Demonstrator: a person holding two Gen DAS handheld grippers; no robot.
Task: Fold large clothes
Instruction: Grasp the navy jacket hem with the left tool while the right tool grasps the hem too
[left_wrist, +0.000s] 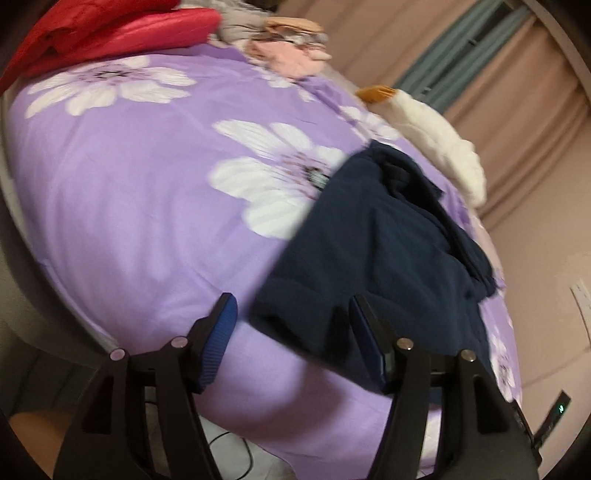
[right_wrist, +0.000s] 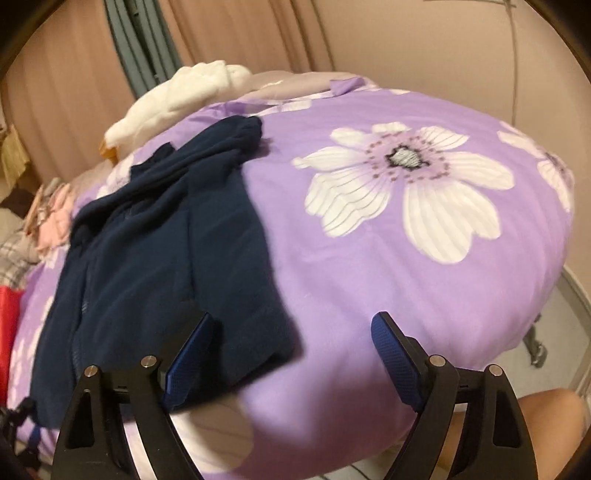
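**One navy garment, two open grippers**

My left gripper (left_wrist: 291, 332) and right gripper (right_wrist: 291, 350) both have fingers apart, gripping nothing. One navy garment (right_wrist: 155, 258) lies rumpled near the bed's (right_wrist: 369, 277) near edge. One white plush toy (left_wrist: 436, 136) rests along the far edge.

Lilac bedspread (right_wrist: 369, 266), dark navy garment (right_wrist: 155, 251)

The bedspread carries big white flowers with grey-striped petals and dotted purple centres — red clothes (left_wrist: 110, 33) and peach ones (left_wrist: 291, 51) at its far end, a white plush (left_wrist: 439, 144), dusty-pink curtains (left_wrist: 517, 92).
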